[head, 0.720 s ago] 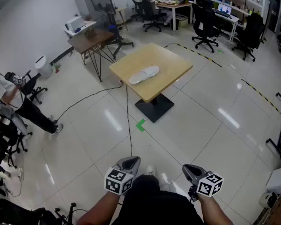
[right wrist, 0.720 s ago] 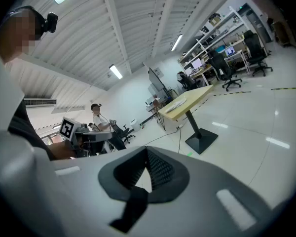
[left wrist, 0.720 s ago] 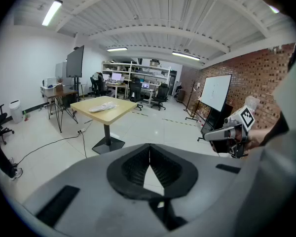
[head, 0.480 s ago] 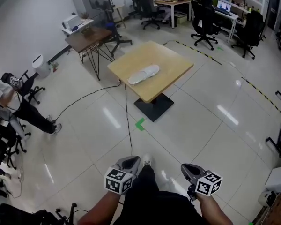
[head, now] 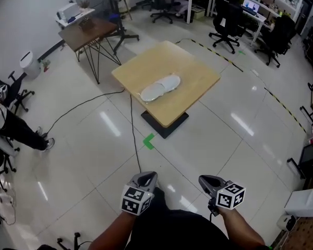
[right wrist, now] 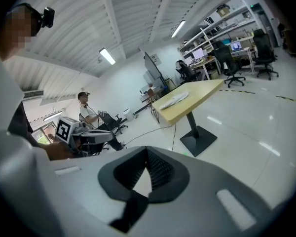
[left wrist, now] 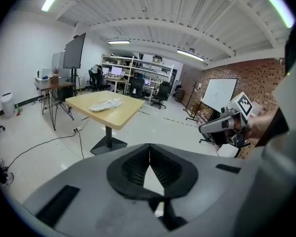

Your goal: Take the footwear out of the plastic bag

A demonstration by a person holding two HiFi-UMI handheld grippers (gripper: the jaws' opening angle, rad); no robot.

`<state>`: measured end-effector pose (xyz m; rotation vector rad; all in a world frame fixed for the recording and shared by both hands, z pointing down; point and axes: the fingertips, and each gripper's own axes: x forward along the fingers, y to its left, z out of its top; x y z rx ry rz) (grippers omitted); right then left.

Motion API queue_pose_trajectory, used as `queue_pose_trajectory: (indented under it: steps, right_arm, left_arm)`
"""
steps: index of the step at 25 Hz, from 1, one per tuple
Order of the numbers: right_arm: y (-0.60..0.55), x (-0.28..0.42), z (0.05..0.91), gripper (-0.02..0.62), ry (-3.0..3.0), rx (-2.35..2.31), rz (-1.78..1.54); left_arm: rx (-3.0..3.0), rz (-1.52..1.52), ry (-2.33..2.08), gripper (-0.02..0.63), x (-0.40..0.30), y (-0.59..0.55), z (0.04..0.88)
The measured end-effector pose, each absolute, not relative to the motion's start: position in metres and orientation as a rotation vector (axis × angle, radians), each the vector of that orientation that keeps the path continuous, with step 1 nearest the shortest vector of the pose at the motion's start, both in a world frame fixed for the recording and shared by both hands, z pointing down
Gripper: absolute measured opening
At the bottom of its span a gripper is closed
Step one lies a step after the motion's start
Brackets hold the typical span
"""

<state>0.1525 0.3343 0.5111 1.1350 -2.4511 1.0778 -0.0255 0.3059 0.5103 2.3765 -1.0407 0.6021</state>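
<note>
On the square light-wood pedestal table [head: 193, 82] ahead lies the clear plastic bag [head: 160, 87], seemingly holding pale footwear, long axis slanting lower-left to upper-right. It sits well apart from us, slightly nearer our left gripper [head: 145, 177] than our right gripper [head: 208, 182]; both are closed, empty.

The bench [head: 193, 74] has a pale honey-wood top on a black pedestal foot [head: 164, 125]. The plastic bag [head: 160, 87] lying on it is milky white and pale grey. The left claw [head: 146, 178] and right claw [head: 208, 181] are grey, each bearing a marker cube [head: 135, 202] patterned in black-and-white squares. The floor [head: 94, 155] is glossy off-white tile, crossed by a black cable [head: 131, 124], with a green arrow mark [head: 148, 141] and black-and-yellow striped tape [head: 281, 107].
</note>
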Motion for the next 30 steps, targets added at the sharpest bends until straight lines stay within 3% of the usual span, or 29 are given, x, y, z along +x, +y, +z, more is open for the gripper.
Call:
queue_pose_trajectory:
  steps: [12,16,27,30]
  right_arm:
    - [0.168,0.056,0.483,0.002,-2.419,1.112,0.958]
    - [0.135,0.060,0.482,0.002,-2.419,1.117,0.924]
    - [0.031,0.086,0.492,0.002,-2.495,0.989,0.903]
    - [0.006,0.104,0.491,0.002,-2.523,0.913,0.892]
  left_arm:
    - [2.486,0.644,-0.945,0.008,-0.091,0.172,0.502]
    - [2.463,0.583,-0.955,0.008,-0.086,0.148,0.499]
    - [2.448,0.768,-1.105,0.009,-0.067,0.028,0.502]
    - [2.390,0.785,-1.180,0.035,-0.046,-0.008,0.499]
